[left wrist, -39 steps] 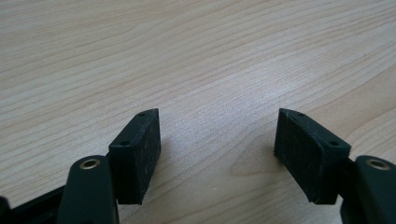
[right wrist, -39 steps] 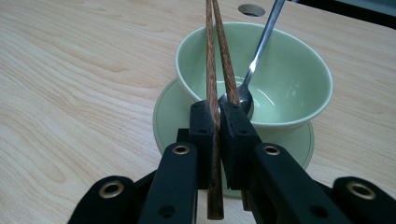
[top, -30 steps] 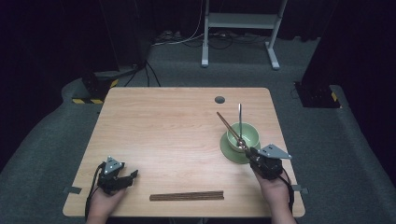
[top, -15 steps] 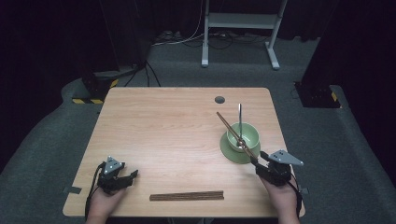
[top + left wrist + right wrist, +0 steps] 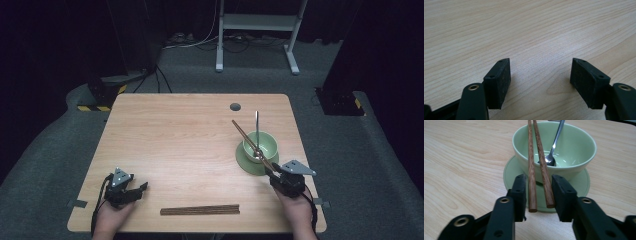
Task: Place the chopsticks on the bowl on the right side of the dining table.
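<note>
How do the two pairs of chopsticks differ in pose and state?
The chopsticks in the bowl lean on the bowl rim, tilted; the chopsticks on the table lie flat. The first pair sits between the right gripper jaws; the second has no gripper at it. Both are dark wood.

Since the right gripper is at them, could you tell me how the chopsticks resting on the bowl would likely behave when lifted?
The chopsticks look like rigid wood, so probably stiff and light. Being two separate sticks between the right gripper jaws, they may splay. Leaning on the bowl rim, they might slide.
</note>
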Demonstrator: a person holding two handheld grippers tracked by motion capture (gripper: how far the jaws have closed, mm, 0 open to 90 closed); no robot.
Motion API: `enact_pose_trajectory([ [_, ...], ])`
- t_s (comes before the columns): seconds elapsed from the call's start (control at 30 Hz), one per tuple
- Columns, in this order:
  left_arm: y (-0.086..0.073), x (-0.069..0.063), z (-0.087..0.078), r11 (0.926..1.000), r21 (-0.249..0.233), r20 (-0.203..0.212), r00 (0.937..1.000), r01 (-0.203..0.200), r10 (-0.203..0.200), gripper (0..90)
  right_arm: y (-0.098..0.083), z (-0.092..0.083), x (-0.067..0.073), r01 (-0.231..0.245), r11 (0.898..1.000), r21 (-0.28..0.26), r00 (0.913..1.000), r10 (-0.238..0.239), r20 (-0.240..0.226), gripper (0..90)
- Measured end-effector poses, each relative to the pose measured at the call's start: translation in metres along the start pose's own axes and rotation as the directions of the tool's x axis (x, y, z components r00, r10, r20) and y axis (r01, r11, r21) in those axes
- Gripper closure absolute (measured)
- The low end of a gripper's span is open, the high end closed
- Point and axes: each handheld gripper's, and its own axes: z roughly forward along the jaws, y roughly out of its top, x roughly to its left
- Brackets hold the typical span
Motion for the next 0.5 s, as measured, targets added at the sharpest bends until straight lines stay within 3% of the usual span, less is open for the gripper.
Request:
enact_pose_trajectory([
  [0.13, 0.0, 0.0, 0.0001, 1.0, 0.0, 0.002, 1.0, 0.004, -0.004, 32.7, 0.0007, 0.0006, -0.0006, 0.001, 1.0, 0.018, 0.9999, 0.0, -0.012, 75.9],
  [0.5, -0.0004, -0.0008, -0.0004, 1.0, -0.002, -0.004, 1.0, 0.002, -0.002, 32.7, 0.0021, -0.0041, -0.0019, -0.005, 1.0, 0.014, 0.9998, 0.006, -0.019, 76.4],
])
